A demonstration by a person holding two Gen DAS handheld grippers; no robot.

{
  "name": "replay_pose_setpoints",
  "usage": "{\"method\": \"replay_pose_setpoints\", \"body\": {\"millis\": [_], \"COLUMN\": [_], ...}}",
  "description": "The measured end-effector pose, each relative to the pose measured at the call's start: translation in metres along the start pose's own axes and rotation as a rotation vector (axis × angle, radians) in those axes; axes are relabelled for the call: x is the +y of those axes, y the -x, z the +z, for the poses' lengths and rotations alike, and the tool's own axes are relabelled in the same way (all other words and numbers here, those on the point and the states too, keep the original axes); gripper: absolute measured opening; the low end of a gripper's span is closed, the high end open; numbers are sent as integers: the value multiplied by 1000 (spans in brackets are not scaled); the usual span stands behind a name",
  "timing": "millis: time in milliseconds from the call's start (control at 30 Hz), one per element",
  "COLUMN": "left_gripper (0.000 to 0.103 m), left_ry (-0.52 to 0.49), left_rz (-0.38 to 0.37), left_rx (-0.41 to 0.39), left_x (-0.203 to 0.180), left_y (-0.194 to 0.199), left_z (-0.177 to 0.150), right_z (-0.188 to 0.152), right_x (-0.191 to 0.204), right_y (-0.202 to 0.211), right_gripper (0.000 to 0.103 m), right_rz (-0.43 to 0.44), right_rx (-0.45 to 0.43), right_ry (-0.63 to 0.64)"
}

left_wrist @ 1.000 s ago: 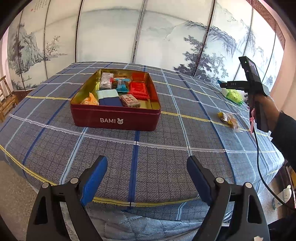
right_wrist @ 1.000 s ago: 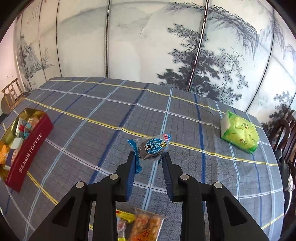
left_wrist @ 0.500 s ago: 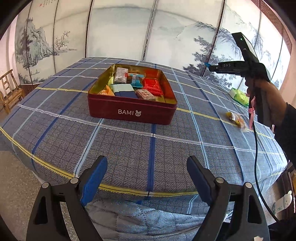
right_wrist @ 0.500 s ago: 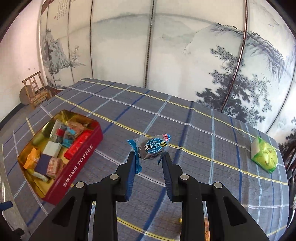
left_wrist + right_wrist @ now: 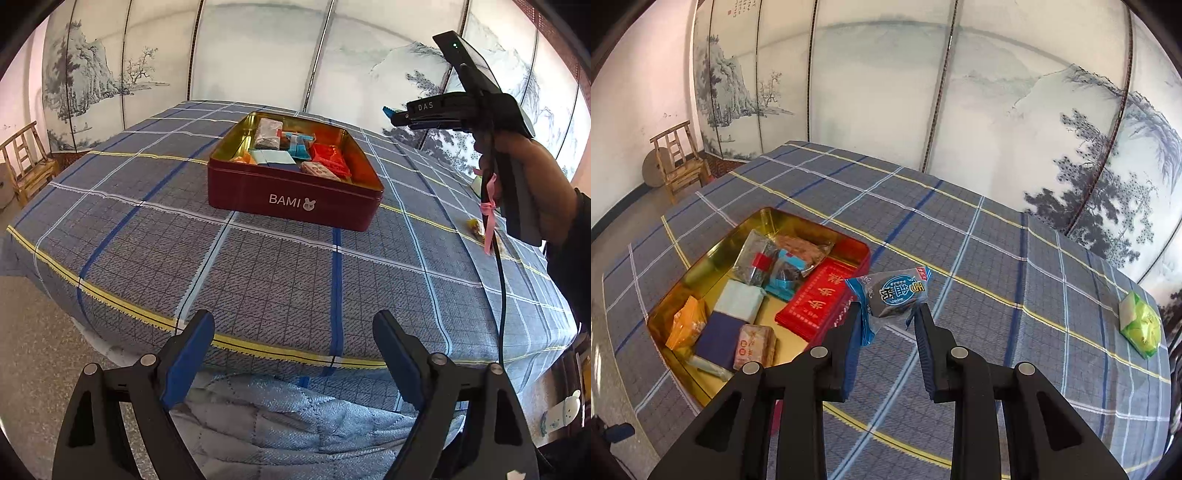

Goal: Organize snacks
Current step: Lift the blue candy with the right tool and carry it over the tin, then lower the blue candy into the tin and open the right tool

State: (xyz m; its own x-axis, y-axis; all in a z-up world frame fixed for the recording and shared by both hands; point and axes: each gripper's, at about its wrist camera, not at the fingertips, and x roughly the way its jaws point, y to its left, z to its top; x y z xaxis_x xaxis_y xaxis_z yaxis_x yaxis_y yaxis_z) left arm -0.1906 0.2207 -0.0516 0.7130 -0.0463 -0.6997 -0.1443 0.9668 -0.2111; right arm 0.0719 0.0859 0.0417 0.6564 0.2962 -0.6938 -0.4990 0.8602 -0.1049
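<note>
Now the right gripper (image 5: 886,314) pinches a blue snack pack (image 5: 892,295) up in the air, just beside the red tin (image 5: 827,325) w/ snacks. Left gripper (image 5: 293,339) is wide open, empty.

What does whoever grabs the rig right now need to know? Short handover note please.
Right gripper: shut on the blue-wrapped snack, carried in the air just beside the tin's near corner.
Left gripper: open, empty, off the table's near edge.
Red tin: on the plaid cloth, already holding several packets.
Left to do: drop the held snack in the tin, then fetch the green packet at the far right and an orange packet on the cloth.
</note>
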Motion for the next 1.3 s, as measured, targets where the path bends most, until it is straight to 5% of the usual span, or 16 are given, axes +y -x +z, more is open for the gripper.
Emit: {"method": "replay_pose_setpoints", "body": {"millis": [1300], "left_gripper": [85], "left_ry": [66], "left_rz": [1], "left_rx": [14], "left_x": [26], "left_y": [2], "left_z": [-16], "right_z": [-39], "right_x": [90], "right_y": [-9], "right_gripper": [30], "right_rz": [155], "right_rx": [98], "right_ry": [92]}}
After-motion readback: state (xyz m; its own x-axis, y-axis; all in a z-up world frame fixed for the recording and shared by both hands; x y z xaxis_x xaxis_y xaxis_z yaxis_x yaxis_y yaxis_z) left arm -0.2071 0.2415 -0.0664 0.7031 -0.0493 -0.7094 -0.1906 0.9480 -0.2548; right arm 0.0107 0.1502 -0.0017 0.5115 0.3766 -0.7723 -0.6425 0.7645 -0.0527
